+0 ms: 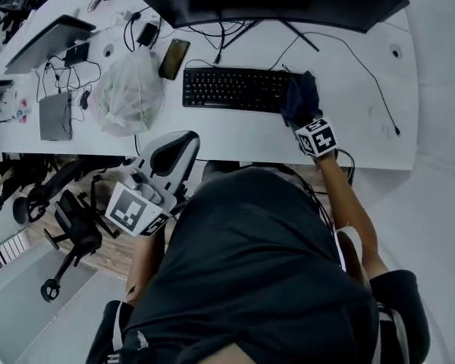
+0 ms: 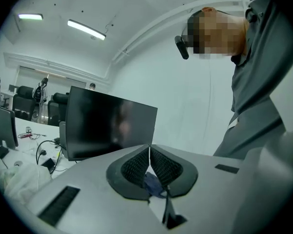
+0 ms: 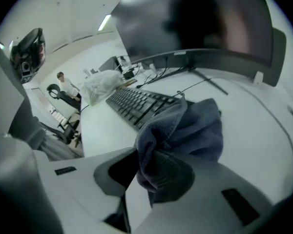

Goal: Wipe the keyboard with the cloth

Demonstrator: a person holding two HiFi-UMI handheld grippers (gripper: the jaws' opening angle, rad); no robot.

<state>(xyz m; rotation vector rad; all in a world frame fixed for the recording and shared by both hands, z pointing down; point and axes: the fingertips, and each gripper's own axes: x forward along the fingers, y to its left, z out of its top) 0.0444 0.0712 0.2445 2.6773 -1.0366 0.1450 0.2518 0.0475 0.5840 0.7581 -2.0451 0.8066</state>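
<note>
Cloth [image 3: 198,130] in right claw [image 3: 151,172], atop right end of keyboard [image 3: 134,104]

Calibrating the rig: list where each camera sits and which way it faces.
Head view: on the person's head, facing steeply down at the desk; shows their torso, the left hand-held gripper and right hand-held gripper.
Left gripper view: on the left hand-held gripper, tilted up toward the monitor; shows its shut jaws and the torso.
Right gripper view: on the right hand-held gripper, low across the desk toward the keyboard; its jaws grip the cloth.
Shared: head and right gripper views both show keyboard and cloth.
</note>
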